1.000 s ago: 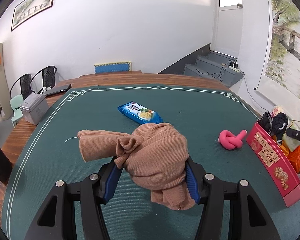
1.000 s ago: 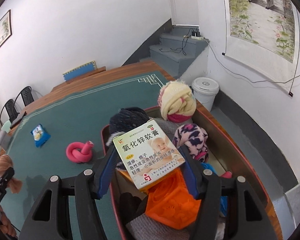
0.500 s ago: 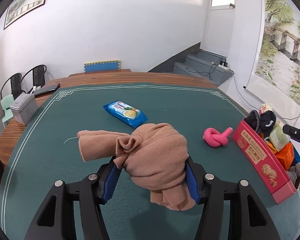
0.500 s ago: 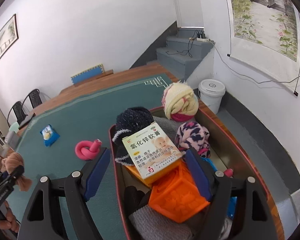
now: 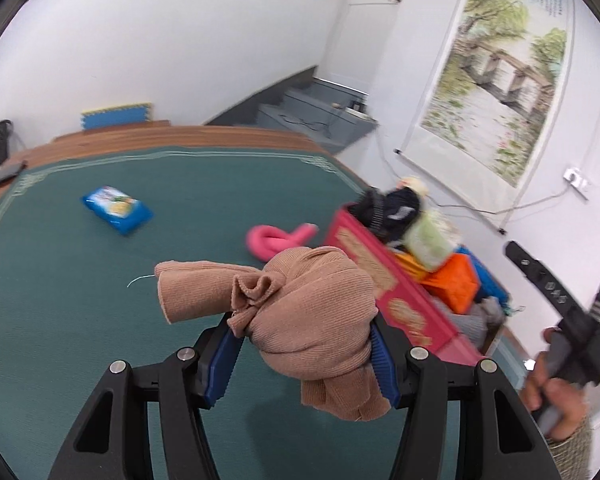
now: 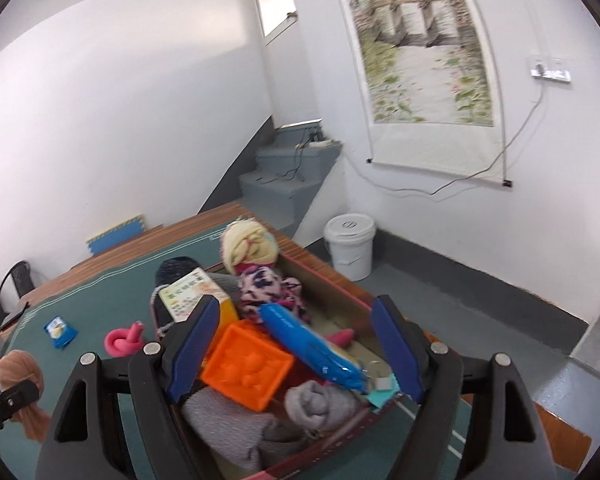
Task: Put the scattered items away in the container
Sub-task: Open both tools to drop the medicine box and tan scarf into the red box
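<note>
My left gripper is shut on a knotted tan cloth and holds it above the green table, just left of the red box. The box is full of cloth bundles, an orange block, a blue packet and a medicine carton. My right gripper is open and empty above the box. A pink knotted toy and a blue snack packet lie on the table. The tan cloth also shows in the right wrist view.
The green mat covers a wooden table. A white bucket stands on the floor beyond the box. Grey stairs rise at the back. My right hand and its gripper show at the right edge.
My left gripper has carried the tan cloth right, close to the red box. My right gripper has let go of the medicine carton, opened wide and pulled back and up.
</note>
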